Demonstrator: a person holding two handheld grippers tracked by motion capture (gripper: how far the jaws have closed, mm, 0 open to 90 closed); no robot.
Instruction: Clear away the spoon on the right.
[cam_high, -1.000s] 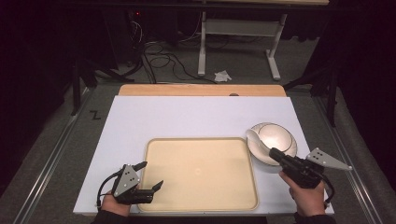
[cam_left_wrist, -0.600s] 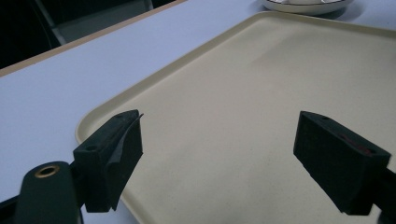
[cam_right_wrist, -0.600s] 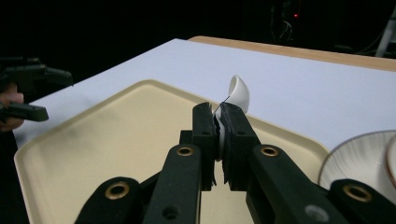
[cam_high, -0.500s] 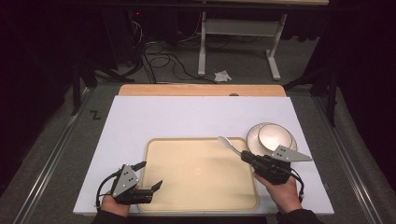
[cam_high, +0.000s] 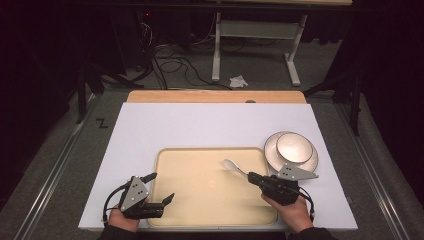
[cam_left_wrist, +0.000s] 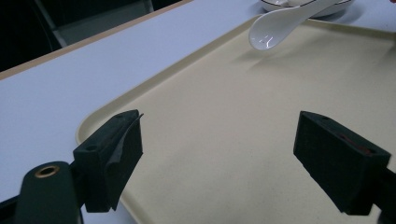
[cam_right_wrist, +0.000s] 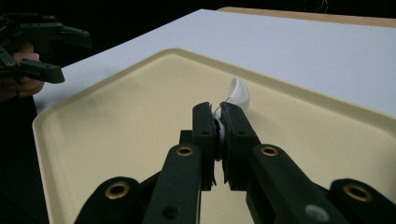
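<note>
Right gripper (cam_high: 252, 176): jaws pinching white ceramic spoon (cam_high: 231, 165) over beige plastic tray (cam_high: 200, 210).
Left gripper (cam_high: 161, 187): jaws spread, empty.

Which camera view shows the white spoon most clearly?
The left gripper view: the spoon shows its whole glossy bowl. In the high view it is small; in the right gripper view the right gripper hides its handle.

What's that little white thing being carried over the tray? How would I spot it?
Find the big cream tray on the white table. Over its right part, the right gripper is shut on the handle of a white ceramic soup spoon. Unlike the round bowl and plate beside the tray, it is small and long and held above the tray.
</note>
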